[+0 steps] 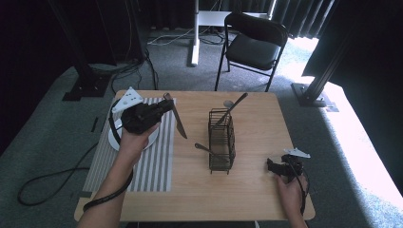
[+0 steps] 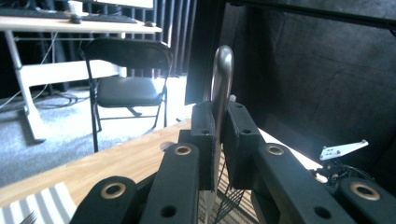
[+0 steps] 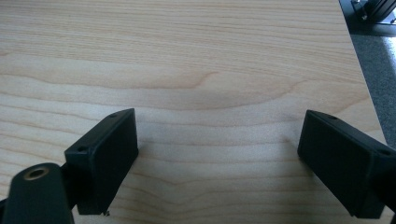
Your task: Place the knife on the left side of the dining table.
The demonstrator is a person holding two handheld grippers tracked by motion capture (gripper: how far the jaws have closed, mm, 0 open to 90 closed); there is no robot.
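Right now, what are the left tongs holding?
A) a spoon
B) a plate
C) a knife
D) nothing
C: the left tongs are shut on a knife, its blade slanting over the table beside the striped mat.

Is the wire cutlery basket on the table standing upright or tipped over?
Upright. The wire cutlery basket stands on its base on the table, open top upward, with a spoon leaning out of it.

Recording studio or lab: black curtains [image 1: 157, 12] hung around far side, grey carpet [image 1: 52, 123] laid, cables [image 1: 47, 183] trailed across floor, folding chair [image 1: 254, 45] and desk [image 2: 74, 21] set far behind wooden table [image 1: 247, 190].
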